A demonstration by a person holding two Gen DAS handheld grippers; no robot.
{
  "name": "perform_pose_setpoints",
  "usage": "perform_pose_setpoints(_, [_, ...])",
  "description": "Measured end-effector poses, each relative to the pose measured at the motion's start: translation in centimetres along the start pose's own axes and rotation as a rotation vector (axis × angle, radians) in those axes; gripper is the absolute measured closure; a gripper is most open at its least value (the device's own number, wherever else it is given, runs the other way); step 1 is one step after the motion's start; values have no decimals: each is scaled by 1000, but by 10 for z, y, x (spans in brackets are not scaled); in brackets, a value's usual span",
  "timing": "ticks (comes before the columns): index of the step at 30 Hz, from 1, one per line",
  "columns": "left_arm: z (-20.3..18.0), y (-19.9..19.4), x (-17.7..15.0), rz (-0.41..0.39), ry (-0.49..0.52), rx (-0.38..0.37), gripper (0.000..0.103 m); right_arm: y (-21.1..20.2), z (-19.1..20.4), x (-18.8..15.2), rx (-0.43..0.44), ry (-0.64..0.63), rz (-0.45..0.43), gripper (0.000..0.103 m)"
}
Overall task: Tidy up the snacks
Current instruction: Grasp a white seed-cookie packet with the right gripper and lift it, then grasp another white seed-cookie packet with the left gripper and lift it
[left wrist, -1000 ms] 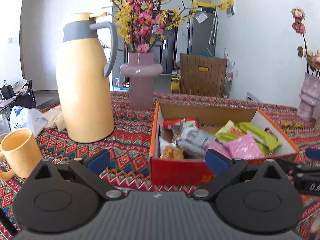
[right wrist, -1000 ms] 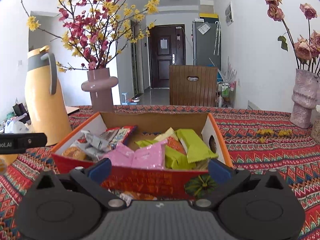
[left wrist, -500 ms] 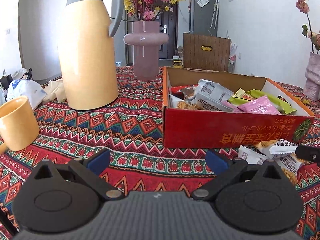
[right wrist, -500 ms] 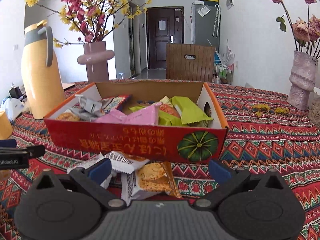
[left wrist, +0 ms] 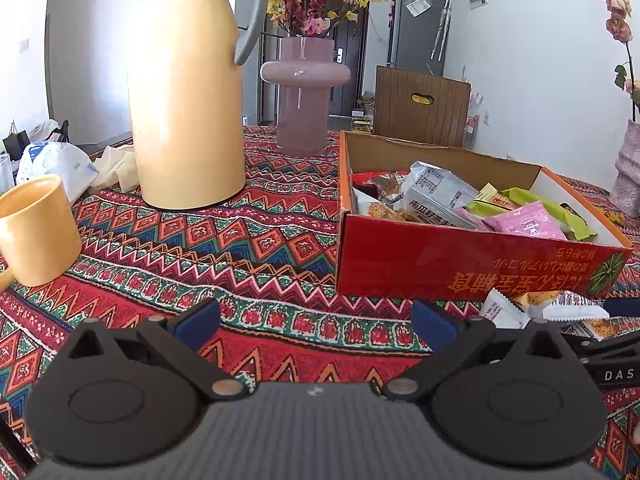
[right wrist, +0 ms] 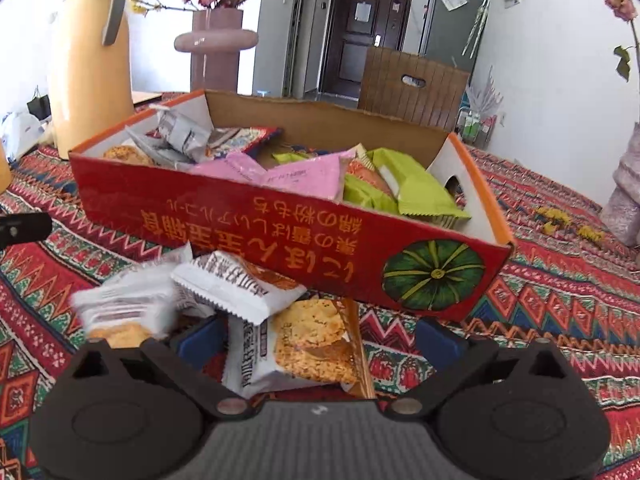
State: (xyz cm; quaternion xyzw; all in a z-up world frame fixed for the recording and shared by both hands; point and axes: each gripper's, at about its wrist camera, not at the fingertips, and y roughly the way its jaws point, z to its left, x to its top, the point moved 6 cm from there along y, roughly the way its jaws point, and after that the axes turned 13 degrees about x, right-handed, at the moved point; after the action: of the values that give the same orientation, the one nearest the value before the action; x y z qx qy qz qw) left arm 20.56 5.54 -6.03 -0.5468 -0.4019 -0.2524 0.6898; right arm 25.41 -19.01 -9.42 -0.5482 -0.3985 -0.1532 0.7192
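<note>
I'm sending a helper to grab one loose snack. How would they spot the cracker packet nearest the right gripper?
Find the red box on the patterned cloth. Loose packets lie before its front wall. Take the cracker packet lowest in the right wrist view: unlike its white neighbours, it shows a golden seeded cracker.

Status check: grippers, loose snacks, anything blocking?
Left gripper open, empty. Right gripper closing around cracker packet, no grip yet. Box close behind; nothing blocking.

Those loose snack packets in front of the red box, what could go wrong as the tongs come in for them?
1. The snack packets overlap in a heap, so the closing right tongs, with one packet between them but not yet pinched, may catch two or drag a neighbour.
2. The red box stands right behind them; a push forward could shove it.
</note>
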Motion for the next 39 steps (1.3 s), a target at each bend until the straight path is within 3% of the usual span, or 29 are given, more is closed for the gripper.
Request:
perform_pose_setpoints(2, [1, 1, 0, 5, -4, -2, 0, -1, 0, -1, 27, 9, -7, 10])
perform_pose_setpoints(5, [0, 3, 0, 17, -3, -6, 0, -4, 5, -3, 77, 0, -21, 31])
perform_pose_setpoints(10, [2, 3, 0, 19, -12, -7, 0, -12, 14, -4, 92, -22, -27, 49])
perform_pose_setpoints(18, [1, 3, 0, 19, -12, -6, 0, -43, 8, -6, 54, 6, -119, 53])
perform_pose_setpoints(28, [2, 5, 0, 22, -16, 16, 0, -78, -43, -13, -37, 140, -239, 53])
perform_pose_setpoints(39, [2, 4, 3, 22, 7, 86, 0, -79, -59, -26, 1, 224, -293, 52])
